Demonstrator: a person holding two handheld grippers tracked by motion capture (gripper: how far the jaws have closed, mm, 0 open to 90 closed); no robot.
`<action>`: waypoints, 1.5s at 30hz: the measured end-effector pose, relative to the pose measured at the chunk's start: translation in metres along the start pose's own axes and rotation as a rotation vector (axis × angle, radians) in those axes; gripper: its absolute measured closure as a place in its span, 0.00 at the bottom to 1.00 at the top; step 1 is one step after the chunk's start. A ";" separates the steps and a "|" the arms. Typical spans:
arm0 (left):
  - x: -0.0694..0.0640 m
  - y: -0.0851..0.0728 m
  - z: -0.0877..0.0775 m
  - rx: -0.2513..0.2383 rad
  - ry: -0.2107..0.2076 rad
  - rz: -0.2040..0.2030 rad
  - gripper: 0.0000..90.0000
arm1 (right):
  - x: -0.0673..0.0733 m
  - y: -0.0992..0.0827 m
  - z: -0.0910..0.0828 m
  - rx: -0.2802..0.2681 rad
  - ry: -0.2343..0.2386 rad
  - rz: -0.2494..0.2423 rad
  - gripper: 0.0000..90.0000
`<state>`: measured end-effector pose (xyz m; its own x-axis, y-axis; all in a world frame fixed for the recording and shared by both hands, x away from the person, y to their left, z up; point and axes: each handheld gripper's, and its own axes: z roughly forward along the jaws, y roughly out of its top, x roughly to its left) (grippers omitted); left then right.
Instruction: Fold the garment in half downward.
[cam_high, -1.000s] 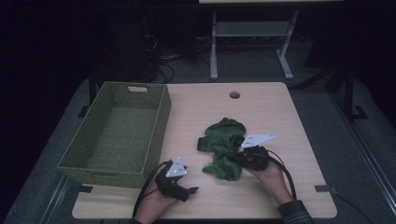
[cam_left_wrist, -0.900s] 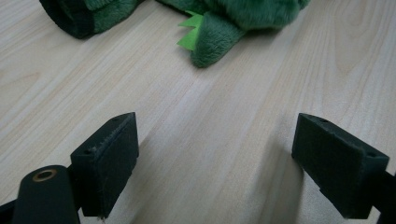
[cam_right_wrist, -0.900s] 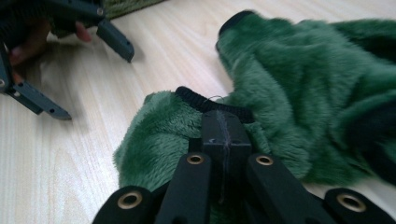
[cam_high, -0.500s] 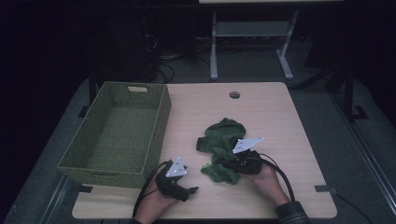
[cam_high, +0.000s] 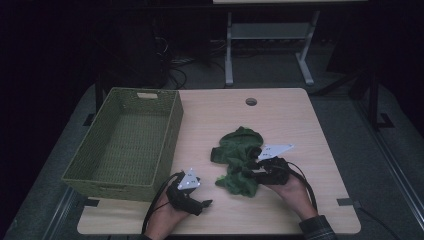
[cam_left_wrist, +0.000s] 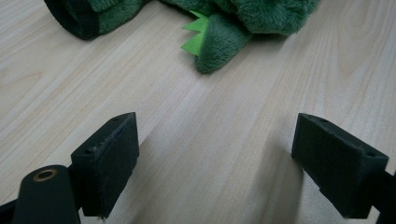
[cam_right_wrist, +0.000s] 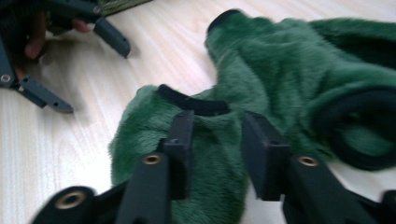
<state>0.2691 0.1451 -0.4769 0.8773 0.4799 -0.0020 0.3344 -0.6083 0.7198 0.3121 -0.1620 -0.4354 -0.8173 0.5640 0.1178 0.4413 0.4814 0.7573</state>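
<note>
Fleece in one green garment (cam_high: 239, 161) lies crumpled on the table (cam_high: 300, 115), its long axis running away from the person, touching the right gripper (cam_high: 254, 170); one basket (cam_high: 125, 142) stands beyond the left gripper (cam_high: 202, 206). Left gripper view: jaws spread wide over bare wood, garment ahead. Right gripper view: the jaws have just been opening, now parted with a fold of fleece between them.

basket (cam_high: 125, 142) left on table (cam_high: 300, 115) | plush garment (cam_high: 237, 160) right of basket | hole (cam_high: 251, 102) behind garment
</note>
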 end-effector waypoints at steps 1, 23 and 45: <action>0.000 0.000 0.000 -0.001 -0.001 -0.001 0.16 | -0.001 0.000 -0.002 -0.008 -0.011 0.007 0.61; 0.016 0.062 0.005 -0.014 -0.023 -0.045 0.28 | -0.043 0.012 -0.033 -0.063 -0.114 0.098 0.48; 0.108 0.124 0.051 -0.029 0.084 -0.095 0.55 | -0.109 0.033 -0.001 -0.032 -0.189 0.216 0.54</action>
<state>0.4229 0.0889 -0.4230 0.8097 0.5867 -0.0142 0.4038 -0.5394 0.7389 0.4156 -0.2083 -0.4228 -0.6209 0.7675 0.1594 0.5834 0.3166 0.7479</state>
